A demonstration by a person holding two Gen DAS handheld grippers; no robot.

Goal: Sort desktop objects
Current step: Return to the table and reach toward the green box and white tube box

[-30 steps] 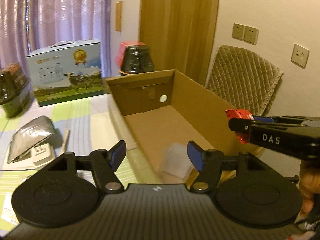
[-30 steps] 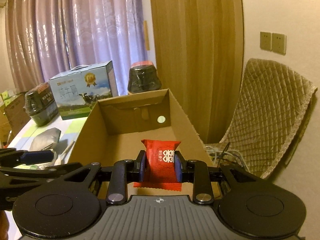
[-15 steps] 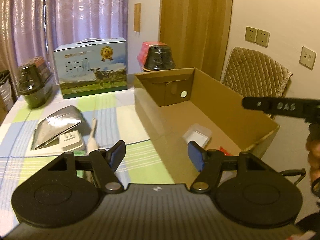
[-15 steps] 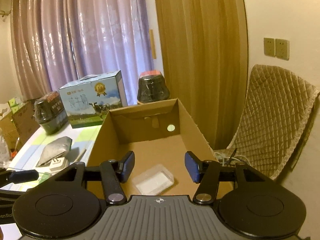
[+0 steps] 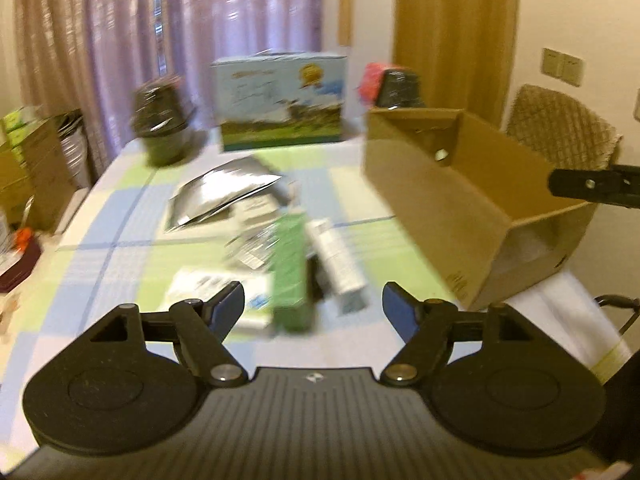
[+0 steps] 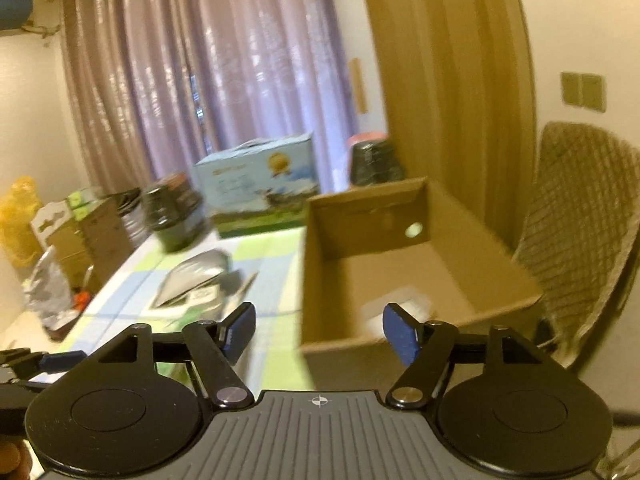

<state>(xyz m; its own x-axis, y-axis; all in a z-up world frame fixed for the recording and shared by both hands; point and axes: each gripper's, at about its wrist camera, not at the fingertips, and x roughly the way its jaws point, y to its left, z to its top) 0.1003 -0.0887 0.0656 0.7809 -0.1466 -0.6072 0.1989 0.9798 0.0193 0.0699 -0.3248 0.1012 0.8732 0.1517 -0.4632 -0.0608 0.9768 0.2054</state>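
Observation:
An open cardboard box point(image 5: 472, 216) point(image 6: 404, 268) stands at the table's right end. A pale container point(image 6: 400, 306) lies blurred on its floor. Loose items sit on the checked cloth: a green box point(image 5: 290, 268), a white tube point(image 5: 340, 260), a silver pouch point(image 5: 224, 196) point(image 6: 196, 276) and flat white packs point(image 5: 212, 288). My left gripper point(image 5: 313, 307) hangs open above the green box and tube, holding nothing. My right gripper point(image 6: 319, 333) is open and empty over the box's near left corner. Both views are motion-blurred.
A milk carton box point(image 5: 280, 100) point(image 6: 260, 188) and two dark wrapped jars point(image 5: 160, 124) point(image 5: 394, 84) stand at the table's far end before purple curtains. A quilted chair point(image 6: 584, 232) is right of the box. Cartons point(image 6: 84, 240) are stacked to the left.
The red packet left my right gripper, which opened, and landed in the box. Both grippers have since swung left and back, away from the box toward the loose items.

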